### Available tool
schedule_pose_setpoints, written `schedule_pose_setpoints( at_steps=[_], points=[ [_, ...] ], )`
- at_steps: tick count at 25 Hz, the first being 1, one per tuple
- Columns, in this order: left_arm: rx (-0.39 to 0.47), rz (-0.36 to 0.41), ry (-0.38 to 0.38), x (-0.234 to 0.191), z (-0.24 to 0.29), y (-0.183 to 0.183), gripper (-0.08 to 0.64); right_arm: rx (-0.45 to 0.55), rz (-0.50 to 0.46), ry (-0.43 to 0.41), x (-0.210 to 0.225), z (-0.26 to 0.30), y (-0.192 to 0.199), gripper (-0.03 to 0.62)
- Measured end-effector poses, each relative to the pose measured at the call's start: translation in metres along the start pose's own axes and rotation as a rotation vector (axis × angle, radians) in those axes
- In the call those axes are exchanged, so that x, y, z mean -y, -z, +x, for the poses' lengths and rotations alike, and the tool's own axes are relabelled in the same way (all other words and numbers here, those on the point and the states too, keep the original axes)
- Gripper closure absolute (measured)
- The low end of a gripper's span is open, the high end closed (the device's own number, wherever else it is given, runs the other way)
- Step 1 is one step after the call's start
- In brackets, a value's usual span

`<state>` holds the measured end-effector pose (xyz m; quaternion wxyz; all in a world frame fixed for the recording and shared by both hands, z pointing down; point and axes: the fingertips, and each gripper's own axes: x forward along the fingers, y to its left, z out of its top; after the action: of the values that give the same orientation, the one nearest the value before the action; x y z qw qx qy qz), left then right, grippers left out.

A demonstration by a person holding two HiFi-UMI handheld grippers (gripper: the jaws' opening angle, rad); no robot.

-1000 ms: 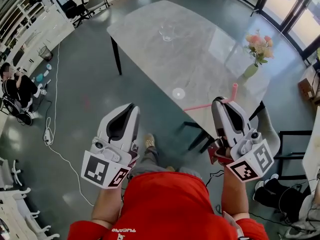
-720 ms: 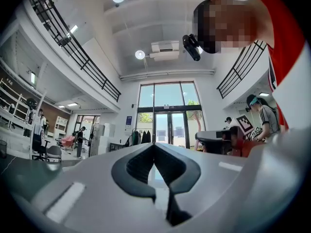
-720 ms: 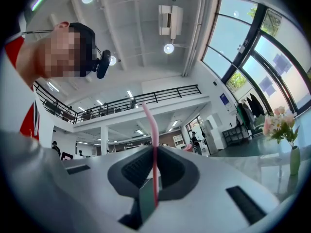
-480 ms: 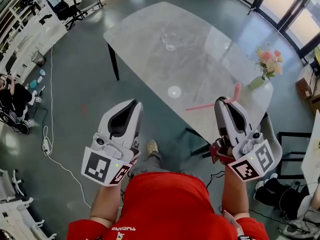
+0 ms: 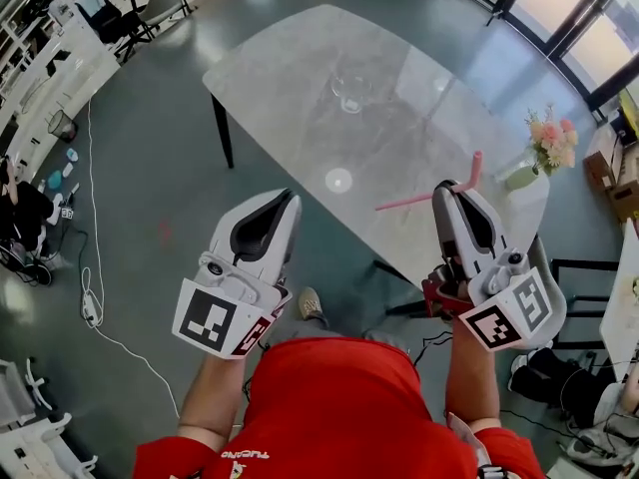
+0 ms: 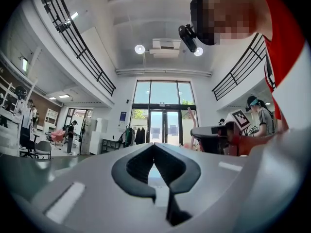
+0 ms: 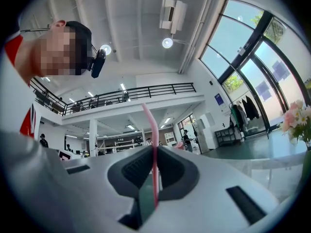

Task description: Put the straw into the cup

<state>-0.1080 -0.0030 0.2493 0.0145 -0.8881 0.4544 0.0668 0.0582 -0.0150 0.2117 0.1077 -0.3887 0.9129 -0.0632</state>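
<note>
Landmark: a clear glass cup (image 5: 351, 93) stands upright on the far half of the grey marbled desk (image 5: 290, 78).

Straw: a pink bendy straw (image 5: 414, 201) is held in the air, well apart from the glass cup. It is nearer the person than the cup and a little to its right, over the desk's near edge.

Straw's long axis: in the head view the long part lies almost level. Its free end points to the person's left, and it does not aim at the cup's mouth.

Straw's short end: past the bend, the short piece rises up and slightly to the right, on the side away from the cup.

Right hand-held gripper (image 5: 447, 188): its jaws are closed on the straw close to the bend. In the right gripper view the straw runs as a thin pink line through the middle of the pinched pads and stands up above them.

Left hand-held gripper (image 5: 291, 197): its jaws are drawn together with nothing between them. It hangs over the floor (image 5: 150, 188), nearer the person than the cup and to the cup's left, clear of the desk's edge.

Vase of flowers (image 5: 547, 148): it stands on the desk well to the right of the cup, by the desk's right corner.

Person: a red top fills the bottom of the head view, and both forearms reach forward toward the cup's side of the room.
</note>
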Motion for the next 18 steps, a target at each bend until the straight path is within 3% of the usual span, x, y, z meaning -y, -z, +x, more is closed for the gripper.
schedule_pose_setpoints(
  at_steps=[18],
  points=[
    [-0.003, -0.032, 0.084, -0.053, 0.034, 0.018, 0.554, -0.043, -0.073, 0.098, 0.008, 0.064, 0.013, 0.572]
  ],
)
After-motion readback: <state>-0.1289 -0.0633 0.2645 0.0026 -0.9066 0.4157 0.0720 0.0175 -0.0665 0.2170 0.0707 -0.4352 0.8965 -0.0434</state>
